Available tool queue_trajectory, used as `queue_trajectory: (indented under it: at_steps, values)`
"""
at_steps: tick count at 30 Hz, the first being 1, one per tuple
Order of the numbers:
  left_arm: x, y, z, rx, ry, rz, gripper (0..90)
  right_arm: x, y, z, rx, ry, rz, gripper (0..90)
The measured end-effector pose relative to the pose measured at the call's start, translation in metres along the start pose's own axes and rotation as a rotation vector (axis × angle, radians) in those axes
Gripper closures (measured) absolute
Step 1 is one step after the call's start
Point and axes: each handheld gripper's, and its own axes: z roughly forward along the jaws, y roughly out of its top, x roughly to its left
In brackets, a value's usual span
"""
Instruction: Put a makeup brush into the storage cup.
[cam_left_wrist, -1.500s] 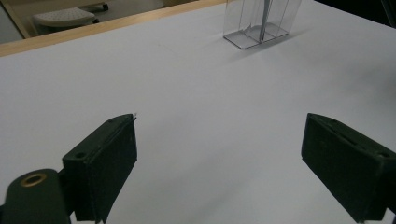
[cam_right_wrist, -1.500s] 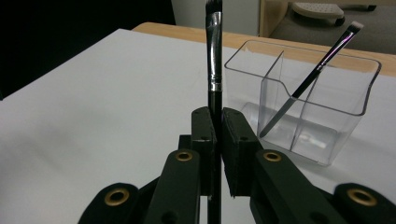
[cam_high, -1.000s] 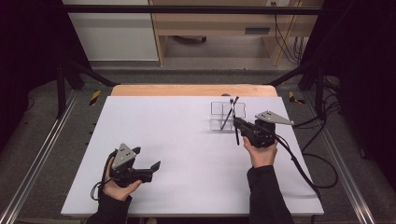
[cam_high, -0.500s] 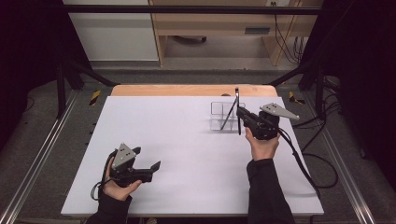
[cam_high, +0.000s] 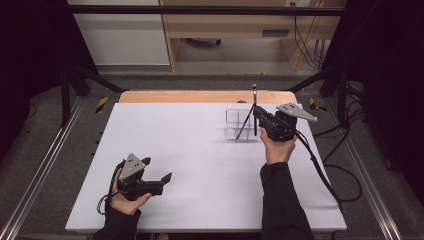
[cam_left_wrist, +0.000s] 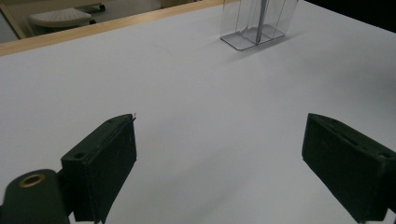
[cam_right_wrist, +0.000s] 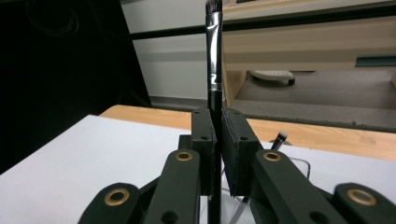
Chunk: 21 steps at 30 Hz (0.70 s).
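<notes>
Right gripper (cam_high: 256, 120): clamped on upright brush (cam_high: 254, 102), right of centre | clear organizer (cam_high: 239, 125): just left, holding second brush (cam_high: 244, 129) | left gripper (cam_high: 162, 178): jaws apart, lower left, on white table (cam_high: 200, 150).

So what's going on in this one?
A person works at a white table with a gripper in each hand. The right gripper is shut on a thin black brush, held upright over a clear compartment holder where another brush leans. The left gripper rests open near the table's front edge.
</notes>
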Motion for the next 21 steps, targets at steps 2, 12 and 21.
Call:
queue_trajectory:
  at_steps: [2, 12, 21]
  values:
    - [0.0, 0.0, 0.0, 0.0, 0.0, 0.001, 9.2, -0.001, 0.002, 0.003, -0.009, -0.003, 0.005, 84.5]
    - [-0.001, 0.0, -0.001, -0.009, -0.016, 0.009, 8.9, 0.0, 0.011, 0.016, -0.02, -0.017, 0.001, 84.4]
    - [0.0, 0.001, -0.003, -0.021, -0.019, 0.007, 8.5, -0.002, 0.01, 0.029, -0.016, -0.032, 0.011, 84.5]
